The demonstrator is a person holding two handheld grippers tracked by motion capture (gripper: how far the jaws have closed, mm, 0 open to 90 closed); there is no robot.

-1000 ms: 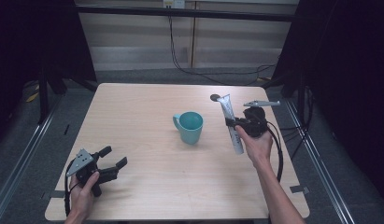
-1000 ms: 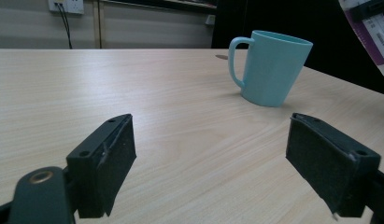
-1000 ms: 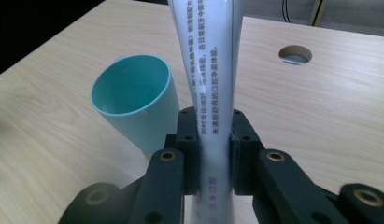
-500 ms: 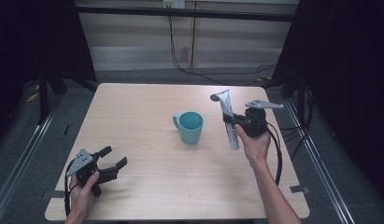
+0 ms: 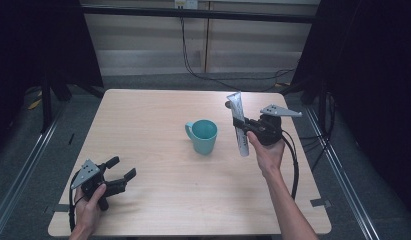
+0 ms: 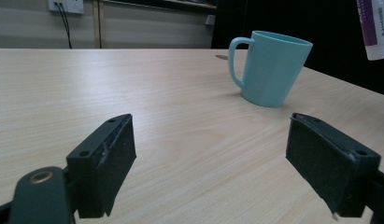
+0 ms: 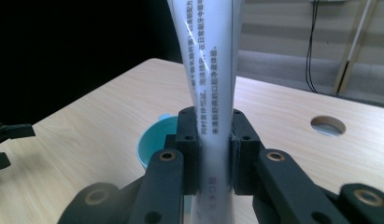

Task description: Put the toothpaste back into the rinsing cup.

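The left gripper [image 5: 118, 172] sits low at about 7 o'clock of the surface [image 5: 158, 200], held in the left hand [image 5: 88, 207], its jaws spread wide and pointing toward 2 o'clock. The right gripper [image 5: 240, 125] is raised at 3 o'clock, the right hand [image 5: 267, 152] behind it, forearm running to 5 o'clock, jaws clamped together and pointing toward 9 o'clock.

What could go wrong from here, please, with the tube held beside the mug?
The right hand-held gripper pinches the soft toothpaste tube mid-body, so it might slip or squeeze. The tube hangs close beside the teal mug; swinging it over could knock the light mug across the table.
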